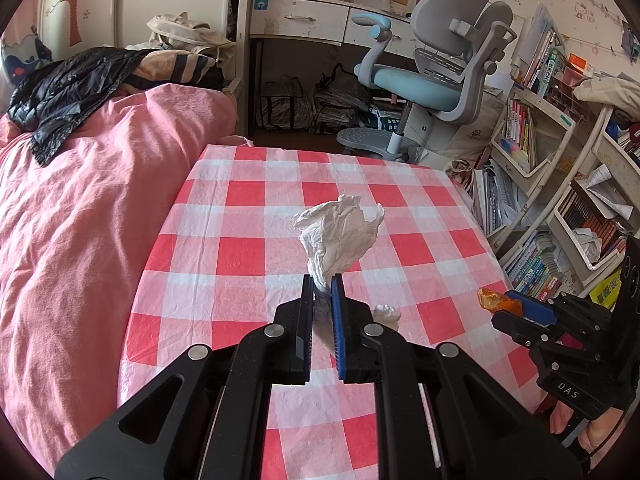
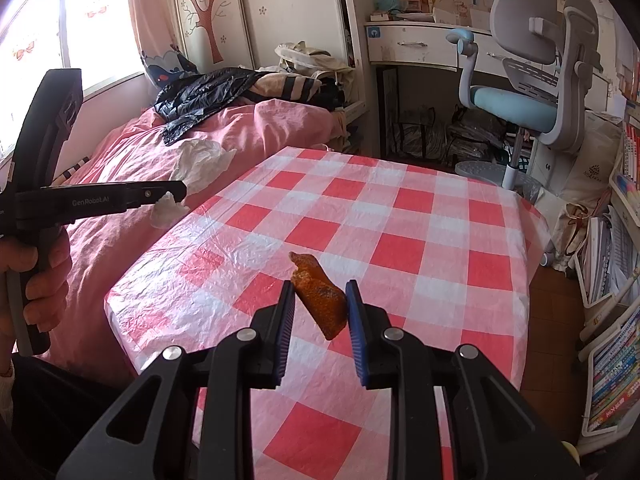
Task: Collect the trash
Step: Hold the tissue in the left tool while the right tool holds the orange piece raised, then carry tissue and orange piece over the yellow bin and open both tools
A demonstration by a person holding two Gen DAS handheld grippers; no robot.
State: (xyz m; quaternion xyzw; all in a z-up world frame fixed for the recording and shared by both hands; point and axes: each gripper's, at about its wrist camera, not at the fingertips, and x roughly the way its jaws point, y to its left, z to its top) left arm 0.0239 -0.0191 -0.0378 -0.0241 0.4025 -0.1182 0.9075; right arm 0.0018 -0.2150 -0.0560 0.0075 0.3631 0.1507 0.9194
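Observation:
In the left wrist view my left gripper (image 1: 322, 284) is shut on the lower end of a crumpled white tissue (image 1: 340, 236), which stands up above the red-and-white checked table (image 1: 244, 200). A small white wad (image 1: 386, 314) shows just right of its finger; I cannot tell whether it lies on the cloth. My right gripper (image 2: 320, 292) is shut on a piece of orange peel (image 2: 320, 304), held over the near part of the table (image 2: 440, 240). Each view shows the other gripper too: the right gripper (image 1: 516, 306) with the peel (image 1: 494, 299), and the left gripper (image 2: 176, 192) with the tissue (image 2: 204, 164).
A bed with a pink cover (image 1: 80, 220) and dark clothes (image 1: 68, 92) lies along the table's left side. A blue-grey office chair (image 1: 432, 84) and a desk (image 1: 304, 20) stand beyond the far edge. Packed bookshelves (image 1: 560, 200) line the right. A hand (image 2: 44, 276) holds the left gripper's handle.

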